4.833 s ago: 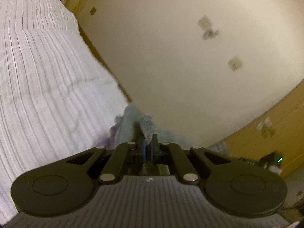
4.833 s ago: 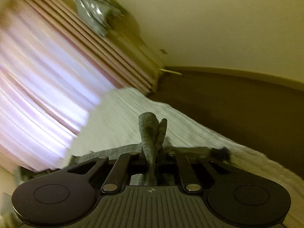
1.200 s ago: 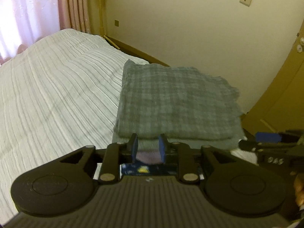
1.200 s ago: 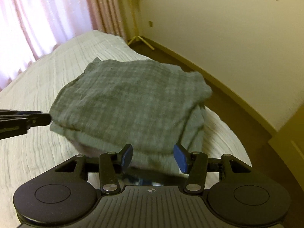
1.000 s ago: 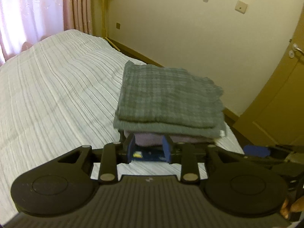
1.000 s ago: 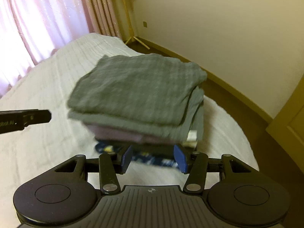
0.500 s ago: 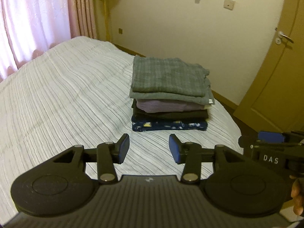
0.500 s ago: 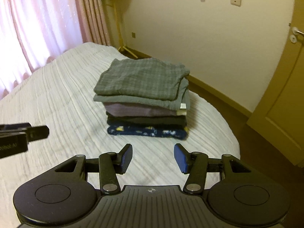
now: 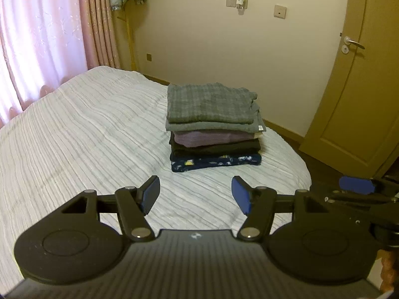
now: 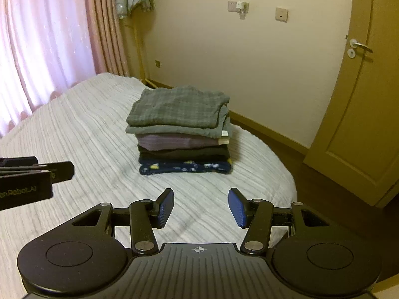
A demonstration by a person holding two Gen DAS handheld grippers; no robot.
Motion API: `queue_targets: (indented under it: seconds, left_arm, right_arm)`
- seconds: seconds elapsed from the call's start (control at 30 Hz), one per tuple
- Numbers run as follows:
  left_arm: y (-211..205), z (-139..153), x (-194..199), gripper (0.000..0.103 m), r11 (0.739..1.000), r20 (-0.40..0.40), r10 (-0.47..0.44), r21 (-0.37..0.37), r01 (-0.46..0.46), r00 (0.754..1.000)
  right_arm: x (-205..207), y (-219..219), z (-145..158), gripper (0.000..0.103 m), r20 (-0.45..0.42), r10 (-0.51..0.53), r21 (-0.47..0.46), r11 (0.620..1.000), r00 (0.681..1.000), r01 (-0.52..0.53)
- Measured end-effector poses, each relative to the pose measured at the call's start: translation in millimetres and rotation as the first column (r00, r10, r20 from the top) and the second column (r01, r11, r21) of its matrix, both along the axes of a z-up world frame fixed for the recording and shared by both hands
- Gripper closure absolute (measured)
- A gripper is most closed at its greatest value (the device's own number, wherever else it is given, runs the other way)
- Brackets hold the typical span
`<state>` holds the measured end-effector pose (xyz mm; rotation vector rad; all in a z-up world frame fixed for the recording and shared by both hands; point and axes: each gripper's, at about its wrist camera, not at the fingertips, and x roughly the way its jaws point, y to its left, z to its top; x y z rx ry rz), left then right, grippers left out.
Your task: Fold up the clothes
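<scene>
The folding looks done to me. A neat stack of folded clothes [image 9: 214,129] sits on the white striped bed [image 9: 82,134], near the far corner on the side by the door. On top lies a grey checked cloth [image 9: 209,103], folded flat. Under it I see a plain grey piece, then a purple one [image 9: 212,138], then a dark one, and at the bottom a dark blue one with little pictures on it [image 9: 214,162]. The edges line up fairly well, and the stack stands straight. I see no loose clothes on the bed, so I think nothing is left to fold here, though part of the bed is out of view.

My left gripper [image 9: 195,194] hangs above the bed, well apart from the stack, and points at it. Its blue fingers [image 9: 149,194] are spread wide and hold nothing. My right gripper [image 10: 200,206] is beside it, at about the same height, and it points at the stack too. Its blue fingers [image 10: 238,208] are also wide apart and hold nothing. Both are level, not tipped. Neither one touches the clothes or the bed.
</scene>
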<state>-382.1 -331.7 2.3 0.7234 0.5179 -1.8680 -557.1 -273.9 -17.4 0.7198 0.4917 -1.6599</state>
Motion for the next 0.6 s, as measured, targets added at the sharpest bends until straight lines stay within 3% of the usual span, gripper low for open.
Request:
queue_targets:
  seconds: [0.1,0.23,0.6]
  left_arm:
    - [1.8,0.2,0.0,0.043,1.0,0.005,0.007,0.009,-0.007,1.0]
    - [-1.5,-1.2,-5.1,0.043,1.0,0.002,0.02,0.023,-0.02,1.0]
    - [-29.5,-23.9,-36.3,0.043,0.991,0.027,0.045,0.128,-0.048,0.999]
  right_arm:
    - [-1.6,1.7,0.5,0.05,0.042,0.004,-0.008,1.0,0.999,-0.004]
    - [-1.9,-6.6,1.9,0.05,0.032,0.013,0.006,1.0,0.999,-0.013]
    - [-31.8,-35.6,-17.8,0.05,0.078,-0.007,0.119,0.993,0.997,-0.002]
